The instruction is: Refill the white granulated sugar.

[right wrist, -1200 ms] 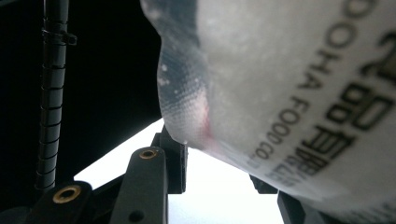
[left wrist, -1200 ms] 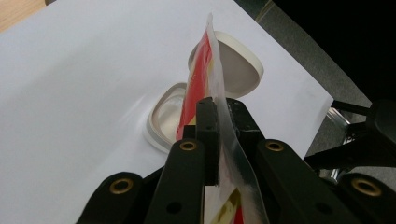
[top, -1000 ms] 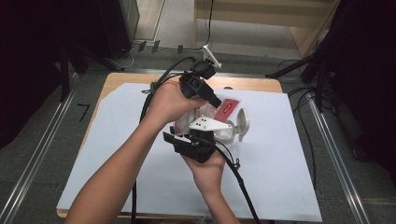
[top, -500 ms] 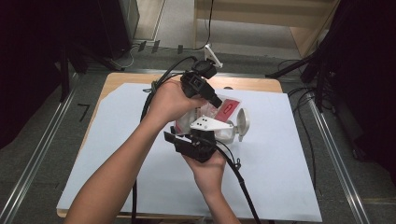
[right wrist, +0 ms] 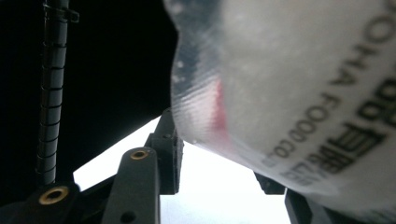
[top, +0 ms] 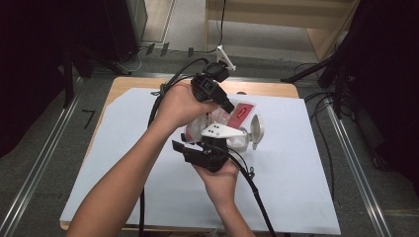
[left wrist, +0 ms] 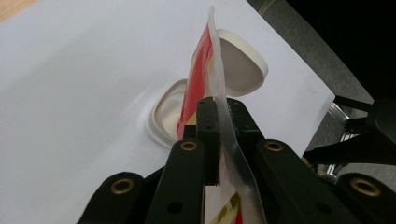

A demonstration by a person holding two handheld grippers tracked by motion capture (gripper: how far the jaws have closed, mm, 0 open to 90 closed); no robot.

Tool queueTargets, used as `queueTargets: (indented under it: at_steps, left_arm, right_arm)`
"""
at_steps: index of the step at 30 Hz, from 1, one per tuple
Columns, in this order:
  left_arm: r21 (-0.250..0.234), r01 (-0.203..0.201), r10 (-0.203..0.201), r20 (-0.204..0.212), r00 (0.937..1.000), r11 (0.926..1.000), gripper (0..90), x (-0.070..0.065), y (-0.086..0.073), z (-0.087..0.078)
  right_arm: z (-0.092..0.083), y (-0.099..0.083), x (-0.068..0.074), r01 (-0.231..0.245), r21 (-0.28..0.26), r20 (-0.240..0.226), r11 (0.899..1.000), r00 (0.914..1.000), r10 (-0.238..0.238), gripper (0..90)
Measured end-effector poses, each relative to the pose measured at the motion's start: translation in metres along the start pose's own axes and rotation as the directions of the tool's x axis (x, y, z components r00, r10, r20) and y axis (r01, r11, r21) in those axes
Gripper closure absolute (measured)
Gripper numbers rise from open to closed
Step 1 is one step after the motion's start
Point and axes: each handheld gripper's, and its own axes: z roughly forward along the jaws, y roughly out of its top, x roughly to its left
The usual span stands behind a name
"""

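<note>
Right now you are pinching the red-and-clear food sachet (left wrist: pixel 208 79) edge-on in the left gripper (left wrist: pixel 219 105); both of its black jaws are clamped flat on the sachet's sealed margin, so the packet is standing upright and pointing down toward the white container (left wrist: pixel 168 112) below. That grip looks chosen to keep the sachet's mouth over the container's opening, so whatever comes out lands inside rather than on the white sheet.

From above, your left hand (top: pixel 180 101) is holding its gripper near the middle of the desk (top: pixel 148 86), slightly toward the far edge, with the sachet (top: pixel 242 111) slanting out to the right. The container (top: pixel 239 140) is sitting just beneath, its hinged lid (top: pixel 257 129) flipped open toward the right edge, out of the way of the pour.

Your right hand (top: pixel 220 173) is coming in from the near edge with the right gripper (right wrist: pixel 219 158). Its jaws have just been opening, and they are standing apart, one on each side of the sachet's clear printed lower part (right wrist: pixel 299 93), which is hanging between them. No pad can be seen pressing on the film, so it reads as released rather than gripping, probably repositioning for a fresh squeeze while the left gripper keeps the packet steady.
</note>
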Motion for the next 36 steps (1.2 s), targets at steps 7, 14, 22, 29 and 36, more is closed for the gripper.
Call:
queueTargets:
  at_steps: [7,14,22,29,36]
  left_arm:
    - [-0.001,-0.004,0.004,0.0,1.0,1.0,86.2,-0.0004,0.0005,0.0004]
    - [0.005,0.005,-0.005,0.001,1.0,1.0,86.2,-0.0004,0.0024,0.0017]
    - [-0.013,-0.001,0.001,0.001,1.0,0.9999,86.2,-0.0021,0.0043,0.0033]
    - [-0.019,-0.006,0.006,0.006,1.0,0.9998,86.1,-0.0012,0.0037,0.003]
    - [-0.044,-0.009,0.01,0.014,0.9999,0.999,86.0,-0.0016,0.0021,0.0034]
  right_arm:
    - [-0.0006,-0.0002,-0.0009,-0.009,-0.009,0.005,1.0,1.0,0.009,63.9]
    - [-0.0014,0.0012,-0.0008,-0.011,-0.013,0.009,1.0,0.9999,0.011,73.8]
    - [-0.0043,0.0022,-0.0017,0.008,-0.015,0.023,1.0,0.9997,-0.007,69.6]
    - [-0.0038,0.0014,-0.0003,0.011,-0.02,0.033,1.0,0.9994,-0.01,64.4]
    - [-0.0035,0.0008,0.0,0.012,-0.02,0.054,1.0,0.9985,-0.011,61.3]
